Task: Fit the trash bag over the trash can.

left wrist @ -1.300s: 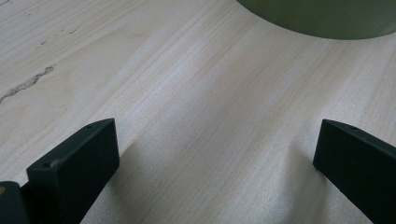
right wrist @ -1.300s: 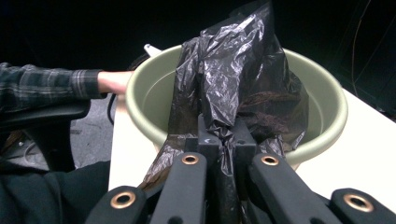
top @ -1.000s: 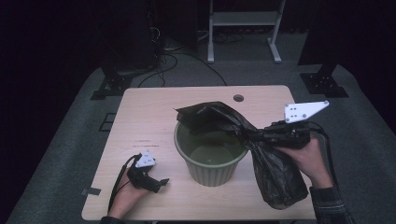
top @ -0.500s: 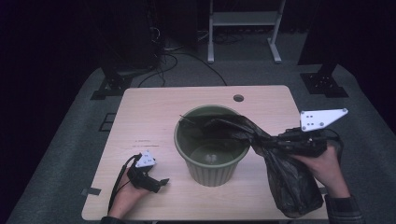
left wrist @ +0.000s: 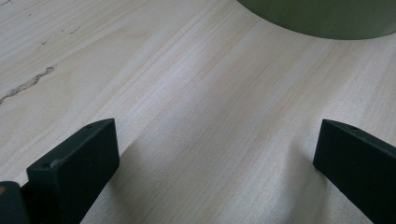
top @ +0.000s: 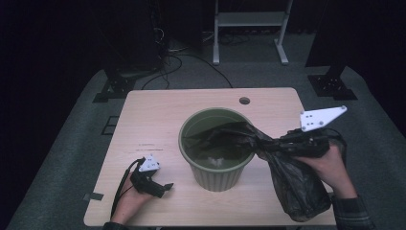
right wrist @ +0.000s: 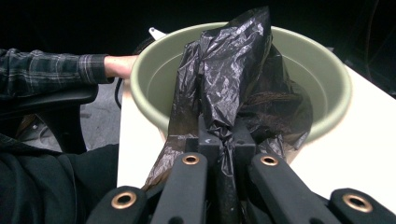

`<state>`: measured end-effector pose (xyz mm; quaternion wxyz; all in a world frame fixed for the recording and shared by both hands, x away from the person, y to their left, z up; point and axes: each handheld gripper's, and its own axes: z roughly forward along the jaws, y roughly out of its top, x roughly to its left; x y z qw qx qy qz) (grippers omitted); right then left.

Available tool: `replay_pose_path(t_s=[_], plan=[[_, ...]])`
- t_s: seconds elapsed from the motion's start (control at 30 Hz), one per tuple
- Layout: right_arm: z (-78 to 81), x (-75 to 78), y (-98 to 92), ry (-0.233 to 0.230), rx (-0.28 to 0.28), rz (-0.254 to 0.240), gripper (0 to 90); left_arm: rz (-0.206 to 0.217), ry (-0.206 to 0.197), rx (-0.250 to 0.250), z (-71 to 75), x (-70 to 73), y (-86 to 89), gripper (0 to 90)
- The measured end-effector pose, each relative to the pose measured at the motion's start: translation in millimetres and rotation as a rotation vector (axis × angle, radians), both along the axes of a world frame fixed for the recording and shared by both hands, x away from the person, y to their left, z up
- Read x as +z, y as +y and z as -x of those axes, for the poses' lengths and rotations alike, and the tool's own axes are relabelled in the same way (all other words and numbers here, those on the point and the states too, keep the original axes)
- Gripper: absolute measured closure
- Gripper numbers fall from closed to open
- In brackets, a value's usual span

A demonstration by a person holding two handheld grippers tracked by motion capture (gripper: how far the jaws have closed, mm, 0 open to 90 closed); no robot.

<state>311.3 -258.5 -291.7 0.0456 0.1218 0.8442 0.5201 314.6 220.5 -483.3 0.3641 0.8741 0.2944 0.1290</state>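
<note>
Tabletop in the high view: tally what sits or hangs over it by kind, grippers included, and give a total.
Green bucket: 1
Black plastic bag: 1, clamped in the right gripper's jaws
Handheld grippers: 2, left gripper resting open on the table, right gripper
Total: 4

From above the person's side, the whole table [top: 158,120] is looked down on and forward across, with the green bucket [top: 216,170] seen at mid-distance and dark floor beyond. The left gripper view is held low and very close to the wood, looking along its two black fingers [left wrist: 77,165] toward the bucket's base [left wrist: 322,18], so that wall is shared with the high view. The right gripper view is aimed level across the bucket's rim [right wrist: 144,100] from close by, back toward the person's sleeve [right wrist: 51,70], the black bag [right wrist: 224,88] shared too.
</note>
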Motion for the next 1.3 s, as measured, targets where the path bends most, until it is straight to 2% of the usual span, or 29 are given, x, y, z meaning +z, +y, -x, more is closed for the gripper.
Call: replay_pose_path(t_s=[0.3, 0.4, 0.73, 1.0, 1.23, 1.3], plan=[[-19.5, 6.5, 30.3, 0.007, 0.034, 0.007, 87.1, 0.0, 0.0, -0.003, -0.3, 0.0, 0.0, 0.0], [-25.1, 6.8, 37.1, 0.004, 0.024, 0.015, 86.9, -0.001, 0.0, -0.004, -0.5, 0.0, 0.0, 0.0], [-46.9, 4.9, 63.4, 0.012, 0.027, -0.022, 86.2, -0.001, 0.0, -0.006, -0.7, 0.0, 0.1, 0.0], [-61.9, 6.6, 83.2, 0.008, 0.024, -0.016, 86.2, -0.001, -0.001, -0.007, -0.8, 0.0, -0.1, 0.0], [-75.5, 8.2, 104.9, 0.01, 0.029, 0.063, 85.7, 0.0, -0.001, -0.007, -1.0, -0.1, -0.3, 0.0], [-79.0, 7.4, 109.9, 0.017, 0.027, 0.065, 85.2, 0.0, -0.001, -0.007, -1.1, -0.1, -0.3, 0.0]])
